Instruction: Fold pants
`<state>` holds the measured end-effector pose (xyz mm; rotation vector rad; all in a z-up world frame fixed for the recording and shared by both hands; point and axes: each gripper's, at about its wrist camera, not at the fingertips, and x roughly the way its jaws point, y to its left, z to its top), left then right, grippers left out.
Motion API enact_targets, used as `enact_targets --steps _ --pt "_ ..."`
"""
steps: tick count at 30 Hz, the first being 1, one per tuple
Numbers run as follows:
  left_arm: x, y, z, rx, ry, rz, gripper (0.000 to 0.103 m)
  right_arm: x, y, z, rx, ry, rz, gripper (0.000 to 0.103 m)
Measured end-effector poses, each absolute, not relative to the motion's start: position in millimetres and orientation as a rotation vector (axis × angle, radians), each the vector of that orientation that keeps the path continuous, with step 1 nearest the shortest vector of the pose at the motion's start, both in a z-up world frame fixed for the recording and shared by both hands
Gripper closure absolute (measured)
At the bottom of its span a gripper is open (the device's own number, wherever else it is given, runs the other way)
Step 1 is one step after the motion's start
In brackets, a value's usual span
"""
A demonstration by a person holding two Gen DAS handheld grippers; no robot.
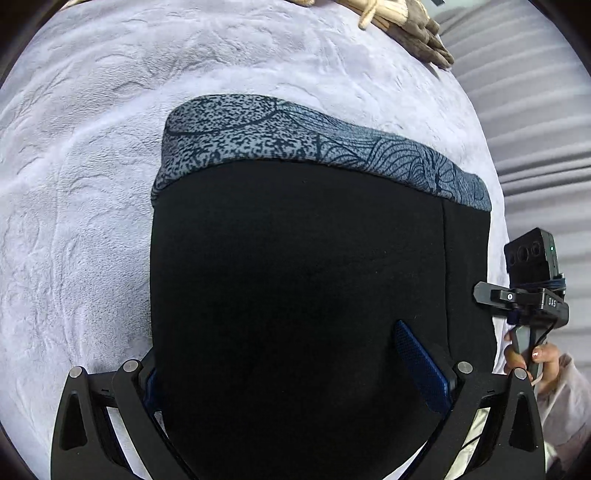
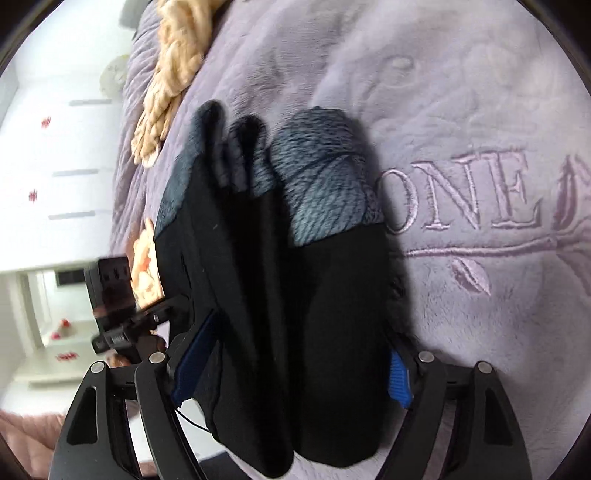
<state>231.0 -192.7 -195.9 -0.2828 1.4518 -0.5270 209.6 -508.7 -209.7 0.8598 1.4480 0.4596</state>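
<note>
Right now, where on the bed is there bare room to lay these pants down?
Bare blanket runs left of the pants and beyond their patterned band, up to the beige garment at the far edge. In the right view, the patch around the stitched lettering is free. Crowded: the right edge by the right gripper.

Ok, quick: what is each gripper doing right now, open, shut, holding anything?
Left gripper: shut on the black pants, fabric between its blue pads.
Right gripper: shut on the same pants, lifted above the lilac blanket.
</note>
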Motion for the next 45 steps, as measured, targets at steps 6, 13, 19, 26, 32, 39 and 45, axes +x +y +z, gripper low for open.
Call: enact_targets --steps 6,13,19,26,32,39,45 --pt "221.9 -179.5 -164.3 -0.267 1.387 -0.556 0.033 202.4 -508.3 -195.6 0.889 1.434 0.428 0.049" --pt "216.0 -158.4 -129.4 -0.283 1.354 -0.571 0.038 198.7 -495.6 -159.7 0.891 1.401 0.454 0.059" --pt "202.4 -117.7 -96.2 -0.274 1.324 -0.564 0.038 183.5 -459.1 -123.1 0.874 1.390 0.517 0.060" --pt "181.6 -34.3 -87.6 -0.260 1.343 -0.468 0.038 160.1 -384.9 -107.3 0.870 1.364 0.603 0.060" --pt "175.0 -12.9 -128.0 -0.235 1.382 -0.361 0.034 137.8 -339.7 -135.9 0.906 1.395 0.570 0.060" --pt "165.3 1.8 -145.9 -0.193 1.411 -0.230 0.019 123.8 -322.9 -175.3 0.806 1.553 0.415 0.051" --pt "176.8 23.9 -107.8 -0.164 1.294 -0.154 0.019 122.7 -335.2 -128.1 0.614 1.525 0.363 0.050"
